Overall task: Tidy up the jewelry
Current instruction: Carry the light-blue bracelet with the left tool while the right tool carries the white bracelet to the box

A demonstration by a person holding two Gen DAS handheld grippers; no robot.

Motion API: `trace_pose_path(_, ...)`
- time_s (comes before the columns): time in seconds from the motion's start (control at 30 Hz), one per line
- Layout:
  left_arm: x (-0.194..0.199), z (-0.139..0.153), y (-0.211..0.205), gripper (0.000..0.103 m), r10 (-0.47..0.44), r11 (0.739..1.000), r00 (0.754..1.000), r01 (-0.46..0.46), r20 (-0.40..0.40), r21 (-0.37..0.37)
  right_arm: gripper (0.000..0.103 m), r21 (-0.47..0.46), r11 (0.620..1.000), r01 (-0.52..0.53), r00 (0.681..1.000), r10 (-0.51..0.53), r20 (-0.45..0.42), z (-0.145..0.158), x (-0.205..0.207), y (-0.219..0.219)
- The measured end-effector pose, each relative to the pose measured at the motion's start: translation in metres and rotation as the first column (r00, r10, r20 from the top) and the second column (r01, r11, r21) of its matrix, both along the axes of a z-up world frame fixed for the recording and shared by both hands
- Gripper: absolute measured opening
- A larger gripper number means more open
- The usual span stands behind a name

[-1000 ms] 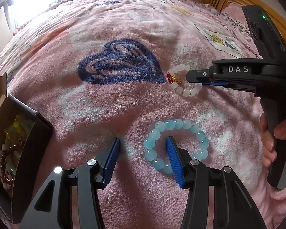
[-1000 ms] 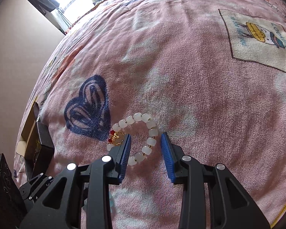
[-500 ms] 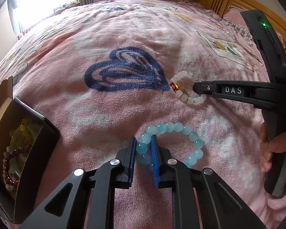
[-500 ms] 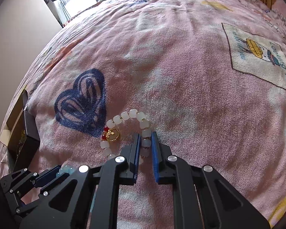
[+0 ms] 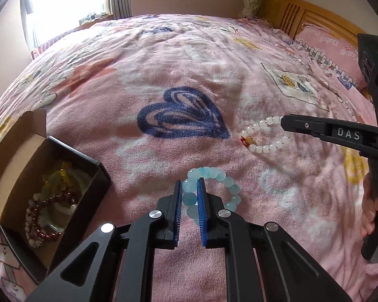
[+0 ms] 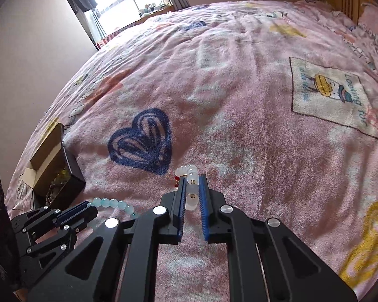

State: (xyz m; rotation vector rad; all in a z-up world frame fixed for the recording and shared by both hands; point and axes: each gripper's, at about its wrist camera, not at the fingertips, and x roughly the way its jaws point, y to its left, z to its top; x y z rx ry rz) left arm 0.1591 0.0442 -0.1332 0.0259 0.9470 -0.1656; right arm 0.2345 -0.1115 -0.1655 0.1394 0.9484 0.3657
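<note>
Left gripper (image 5: 189, 202) is pinching the blue bracelet (image 5: 211, 188) between ribbed blue pads; glossy round beads, loop hanging toward 3 o'clock over the fuzzy pink blanket (image 5: 184, 63). Right gripper (image 6: 191, 196) is clamping the white bracelet (image 6: 190, 183); frosted barrel beads, red-gold charm at 9 o'clock, loop running edge-on toward 12. Open cardboard box (image 5: 22, 151) is sitting at 9 o'clock, holding beaded strands. Navy heart print (image 5: 181, 114) is lying at 12.

Fuzzy pink cloth blanket (image 5: 189, 63); glossy aqua beads (image 5: 229, 183); matt black cardboard box (image 5: 98, 176) w/ brown inside
</note>
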Motion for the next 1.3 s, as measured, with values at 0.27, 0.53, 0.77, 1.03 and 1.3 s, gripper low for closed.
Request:
trace_pose_path(0.27, -0.012, 0.039, 0.024, 0.013, 0.066, 0.998, 0.994, -0.065, 0.083, -0.008, 0.011, 0.043, 0.999, -0.002, 0.998, 0.0, 0.056, 0.033, -0.021, -0.012)
trace_pose_path(0.53, -0.031, 0.07, 0.063, 0.013, 0.159, 0.987, 0.975, -0.152, 0.156, -0.058, 0.011, 0.093, 0.996, -0.005, 0.996, -0.003, 0.091, 0.052, -0.031, -0.015)
trace_pose_path(0.77, -0.049, 0.095, 0.089, 0.013, 0.228, 0.973, 0.947, -0.23, 0.226, -0.02, 0.011, 0.105, 0.993, -0.057, 0.991, 0.044, 0.127, 0.067, -0.042, 0.004)
trace_pose_path(1.03, -0.057, 0.114, 0.11, 0.013, 0.261, 0.965, 0.927, -0.262, 0.269, -0.034, 0.011, 0.084, 0.986, -0.145, 0.972, 0.126, 0.198, 0.089, -0.056, 0.048)
trace_pose_path(1.3, -0.063, 0.122, 0.129, 0.013, 0.291, 0.956, 0.913, -0.29, 0.284, -0.046, 0.011, 0.08, 0.969, -0.234, 0.954, 0.213, 0.212, 0.09, -0.053, 0.103)
